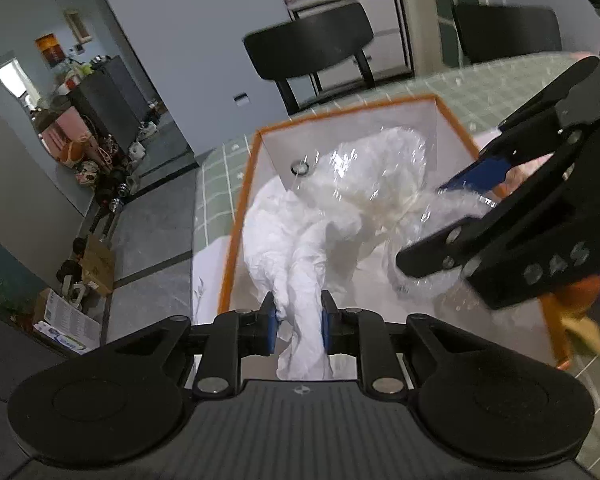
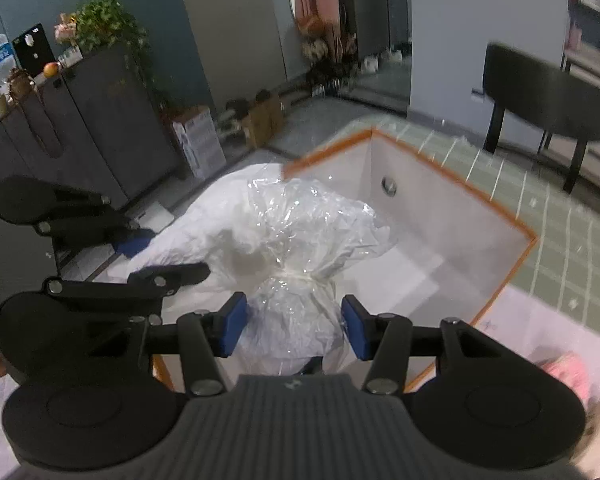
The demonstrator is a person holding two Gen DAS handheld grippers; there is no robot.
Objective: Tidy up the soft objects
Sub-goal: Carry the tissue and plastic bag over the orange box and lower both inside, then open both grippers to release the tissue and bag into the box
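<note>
White soft bundle (image 1: 300, 240): crumpled, half over the near rim, half inside the box.
Left gripper (image 1: 299, 322): nearly closed, pads pinching a fold of the white bundle.
Right gripper (image 2: 293, 330): half open, pads against the clear plastic bag (image 2: 296, 240) below its tied neck.
Box (image 2: 496, 208): white inside, orange rim, on the green checked tablecloth (image 2: 560, 232).
Beyond: black chair (image 1: 312, 44).

Crinkly glossy plastic wrap (image 2: 300, 216); matt white cloth (image 1: 296, 240); matt white box (image 2: 440, 216).

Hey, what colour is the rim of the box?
Orange; the box rim shows best in the right wrist view.
</note>
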